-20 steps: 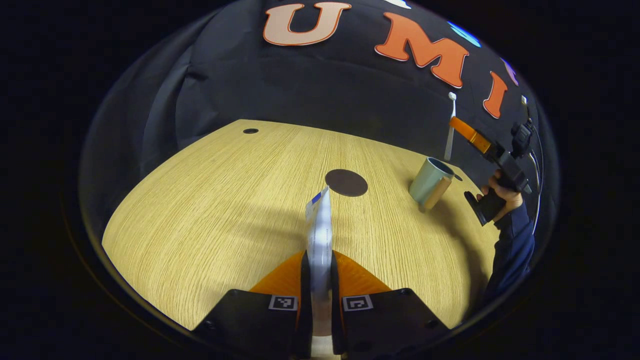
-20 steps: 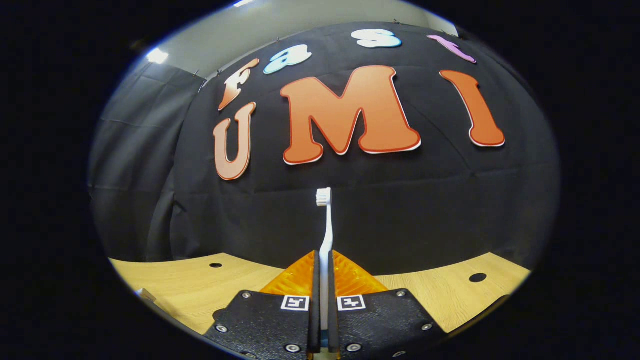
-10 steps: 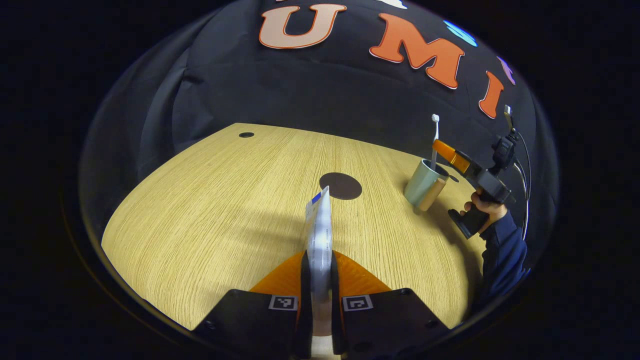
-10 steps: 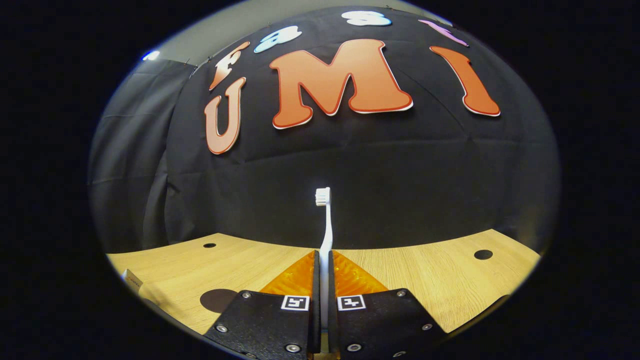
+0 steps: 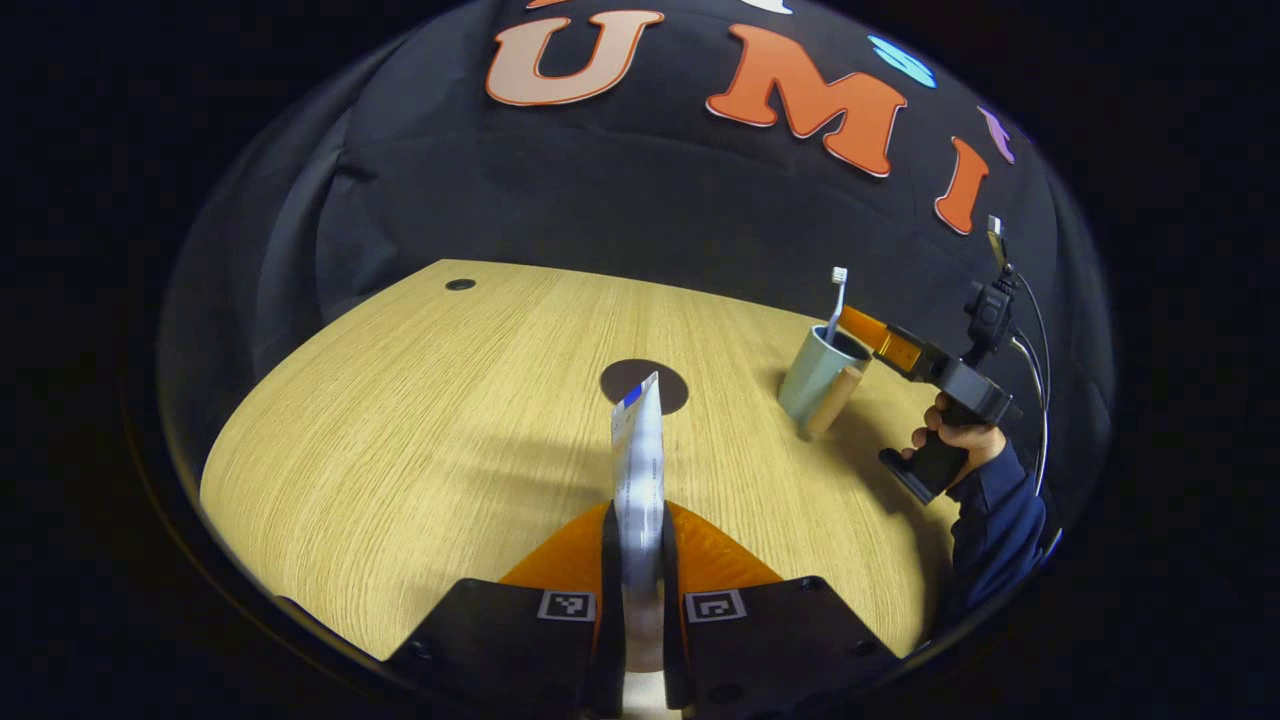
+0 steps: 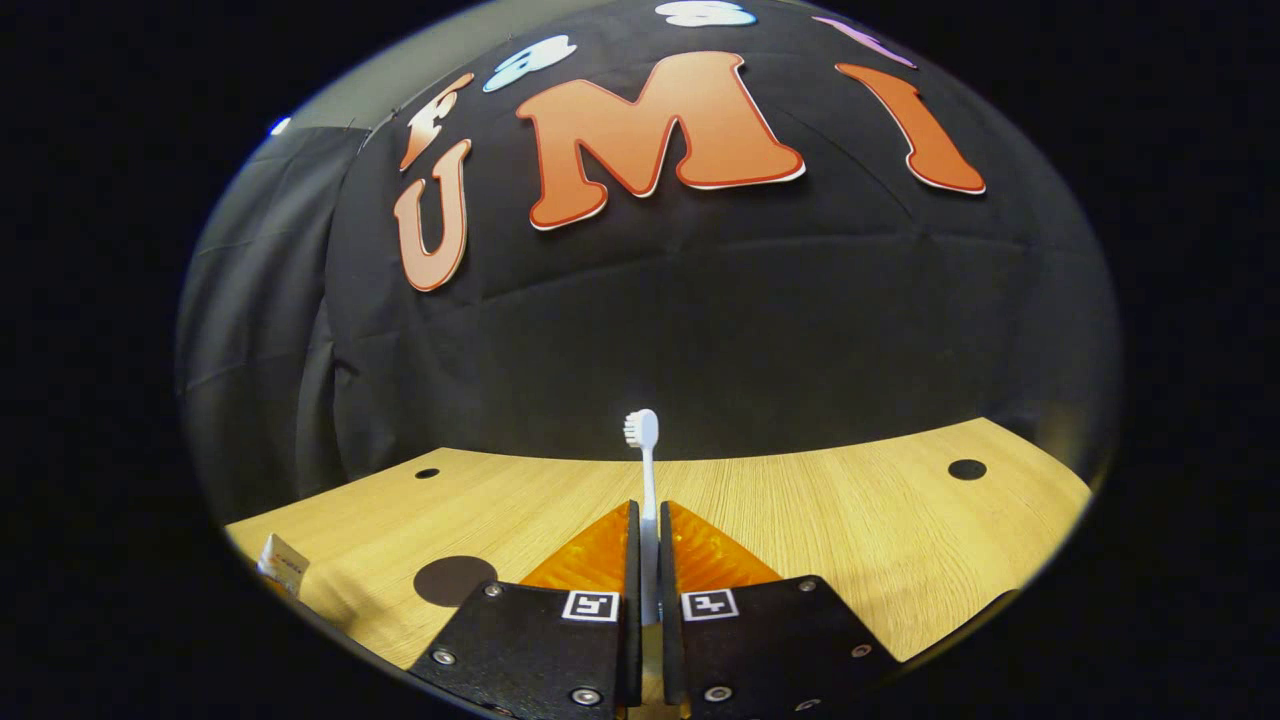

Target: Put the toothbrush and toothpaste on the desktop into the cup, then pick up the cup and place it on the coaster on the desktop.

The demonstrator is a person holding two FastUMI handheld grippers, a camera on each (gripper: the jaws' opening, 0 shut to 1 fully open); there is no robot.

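In the left gripper view, the toothpaste (image 5: 638, 470) is clamped upright between both fingers of the left claw (image 5: 640, 560), above the worktop (image 5: 420, 420). Beyond its tip, the dark round coaster (image 5: 625, 378) is seen lying flat. Farther right, the cup (image 5: 812, 375) stands on the worktop with the toothbrush (image 5: 833, 300) reaching into its mouth, head up. The right claw (image 5: 868, 335) is seen just beside the cup's rim, held by a hand (image 5: 955, 437). In the right gripper view, the toothbrush (image 6: 646, 470) is gripped between the right claw's (image 6: 648, 560) closed fingers.
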